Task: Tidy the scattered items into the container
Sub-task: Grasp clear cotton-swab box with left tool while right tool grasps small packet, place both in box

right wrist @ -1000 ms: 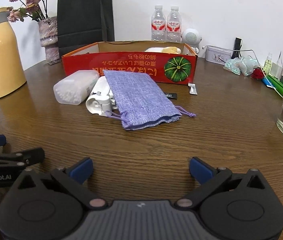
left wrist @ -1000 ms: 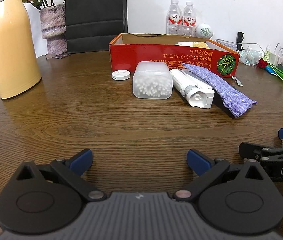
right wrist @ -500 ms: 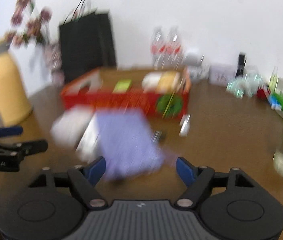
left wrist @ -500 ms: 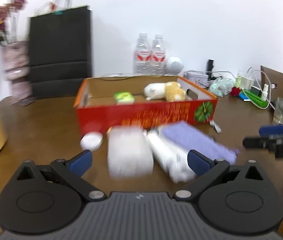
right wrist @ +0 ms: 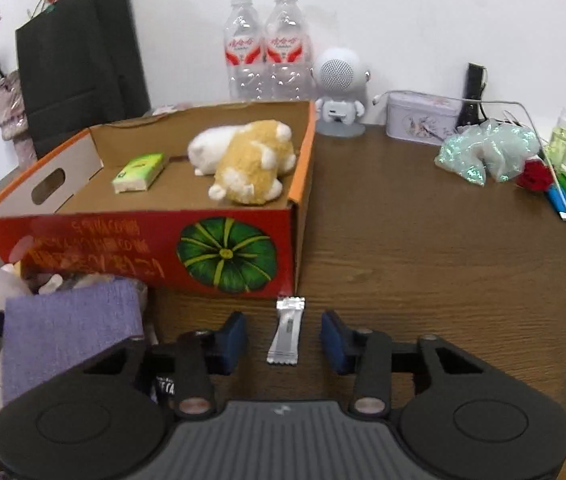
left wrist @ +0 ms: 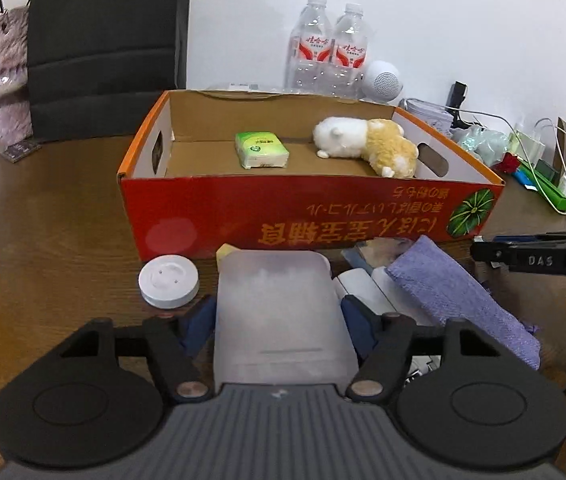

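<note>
The left gripper (left wrist: 279,322) straddles a frosted plastic box (left wrist: 281,312), contact unclear. The right gripper (right wrist: 283,338) gapes around a silver sachet (right wrist: 287,332) before the red carton (right wrist: 155,248), beside a half-hidden purple pouch (right wrist: 71,328).

We see our left gripper (left wrist: 279,320) hemmed in: the frosted plastic box (left wrist: 283,312) fills the gap between its fingers, a white round disc (left wrist: 169,281) sits just beside on the left, and white tubes (left wrist: 363,292) under a purple pouch (left wrist: 459,300) crowd the right. The red cardboard box (left wrist: 311,216) walls off the front. Our right gripper (right wrist: 283,338) straddles a silver sachet (right wrist: 287,330); bare table (right wrist: 443,240) lies open to its right.
</note>
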